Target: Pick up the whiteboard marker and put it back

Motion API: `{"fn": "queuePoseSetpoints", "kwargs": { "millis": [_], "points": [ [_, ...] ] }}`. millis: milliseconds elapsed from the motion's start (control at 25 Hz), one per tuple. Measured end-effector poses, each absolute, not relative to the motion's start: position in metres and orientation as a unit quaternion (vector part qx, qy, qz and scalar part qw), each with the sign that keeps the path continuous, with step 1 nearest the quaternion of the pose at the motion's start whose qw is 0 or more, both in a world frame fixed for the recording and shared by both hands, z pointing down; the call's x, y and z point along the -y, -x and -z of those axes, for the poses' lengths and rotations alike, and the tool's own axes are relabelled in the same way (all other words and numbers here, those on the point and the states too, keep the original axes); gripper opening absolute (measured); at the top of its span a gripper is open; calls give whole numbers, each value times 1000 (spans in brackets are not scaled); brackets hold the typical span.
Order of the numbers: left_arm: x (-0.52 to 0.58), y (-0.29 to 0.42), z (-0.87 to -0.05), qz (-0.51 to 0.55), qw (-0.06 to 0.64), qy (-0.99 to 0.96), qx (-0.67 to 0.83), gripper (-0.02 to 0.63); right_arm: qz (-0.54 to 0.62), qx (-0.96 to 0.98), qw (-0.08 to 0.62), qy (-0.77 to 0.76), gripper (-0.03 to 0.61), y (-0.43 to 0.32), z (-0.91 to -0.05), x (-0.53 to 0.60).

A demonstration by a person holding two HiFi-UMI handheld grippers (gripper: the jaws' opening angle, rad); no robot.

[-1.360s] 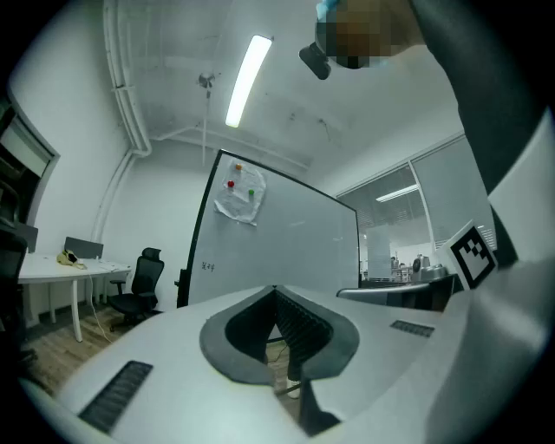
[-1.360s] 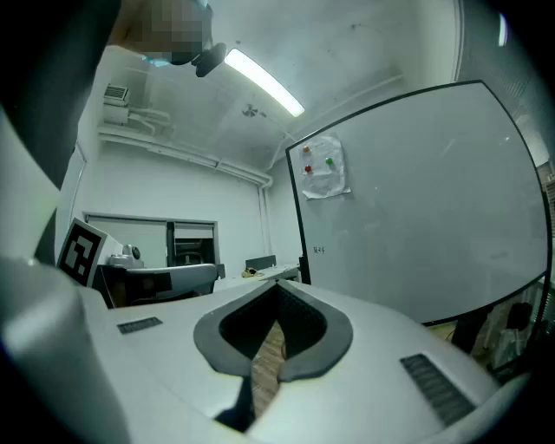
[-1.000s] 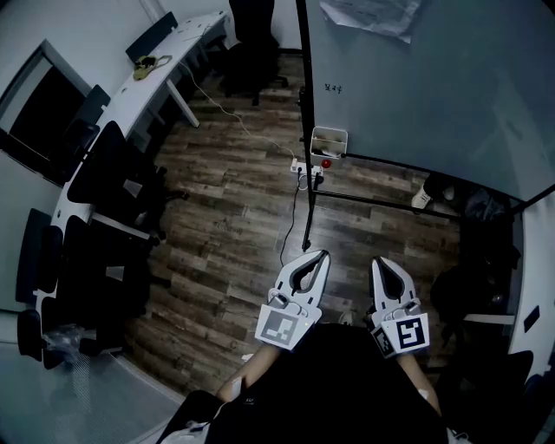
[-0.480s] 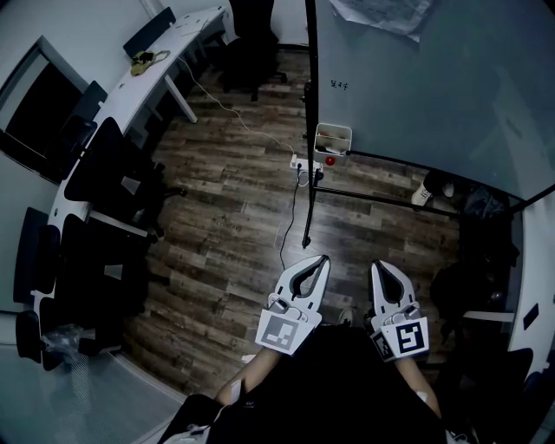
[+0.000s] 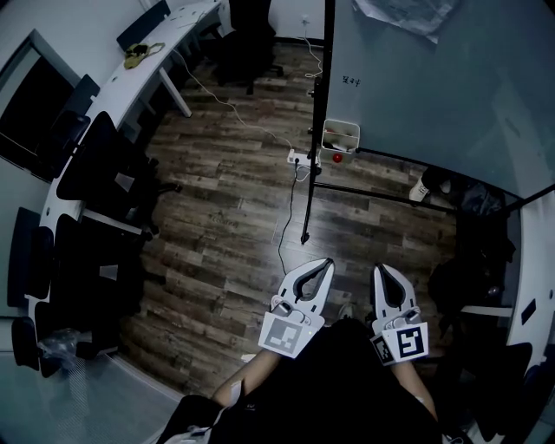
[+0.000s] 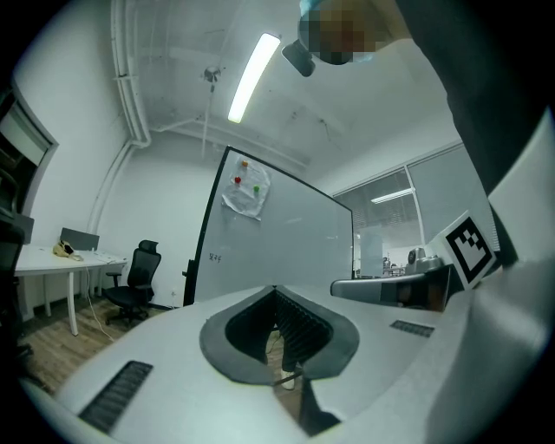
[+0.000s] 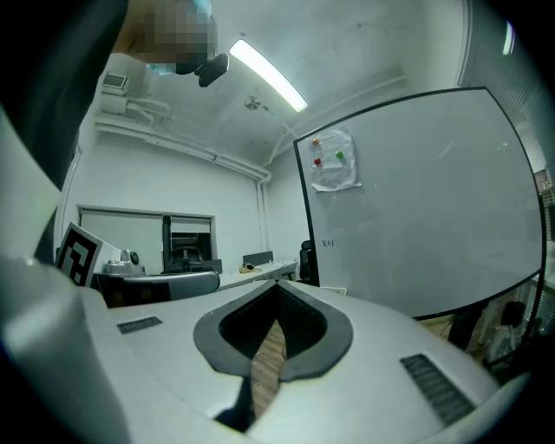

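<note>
Left tongs (image 5: 325,262) and right tongs (image 5: 380,269) are both held low and near the person's body, side by side, apart from each other, over the wood floor (image 5: 225,225). Left tongs (image 6: 276,290) are closed tip to tip with nothing between them, and it's the same for the right tongs (image 7: 279,284), tips together and empty. The whiteboard (image 5: 434,87) stands far right on a black frame, well apart from both tongs. A small white holder box (image 5: 340,136) hangs at its lower left corner, with a red thing (image 5: 336,158) just below it. The whiteboard marker is too small to tell on its own; it is not at either tongs. A paper sheet (image 5: 408,13) is stuck high on the board. A power strip (image 5: 299,159) lies on the floor near the frame, with a cable running toward the near side. A long white surface (image 5: 147,74) is far left, with black chairs (image 5: 104,165) beside it
</note>
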State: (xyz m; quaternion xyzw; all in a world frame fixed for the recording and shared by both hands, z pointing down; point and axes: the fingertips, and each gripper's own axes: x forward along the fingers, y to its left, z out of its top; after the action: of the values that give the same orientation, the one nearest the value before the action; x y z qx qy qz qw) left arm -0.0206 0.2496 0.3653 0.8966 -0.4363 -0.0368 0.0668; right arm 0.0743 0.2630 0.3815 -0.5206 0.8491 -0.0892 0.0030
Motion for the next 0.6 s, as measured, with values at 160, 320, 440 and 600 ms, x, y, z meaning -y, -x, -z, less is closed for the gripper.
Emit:
{"fn": "queuePoseSetpoints", "kwargs": {
  "millis": [160, 320, 440, 600],
  "points": [
    [-247, 34, -362, 44, 68, -898, 433, 8, 87, -843, 1, 531, 14, -65, -381, -261],
    [-242, 45, -365, 41, 72, -896, 435, 8, 86, -838, 2, 539, 14, -61, -379, -256],
    [-237, 51, -368, 40, 73, -894, 440, 8, 87, -838, 1, 539, 14, -59, -379, -253],
    [-229, 53, -370, 37, 72, -892, 445, 8, 95, -839, 4, 536, 14, -58, -384, -244]
  ]
}}
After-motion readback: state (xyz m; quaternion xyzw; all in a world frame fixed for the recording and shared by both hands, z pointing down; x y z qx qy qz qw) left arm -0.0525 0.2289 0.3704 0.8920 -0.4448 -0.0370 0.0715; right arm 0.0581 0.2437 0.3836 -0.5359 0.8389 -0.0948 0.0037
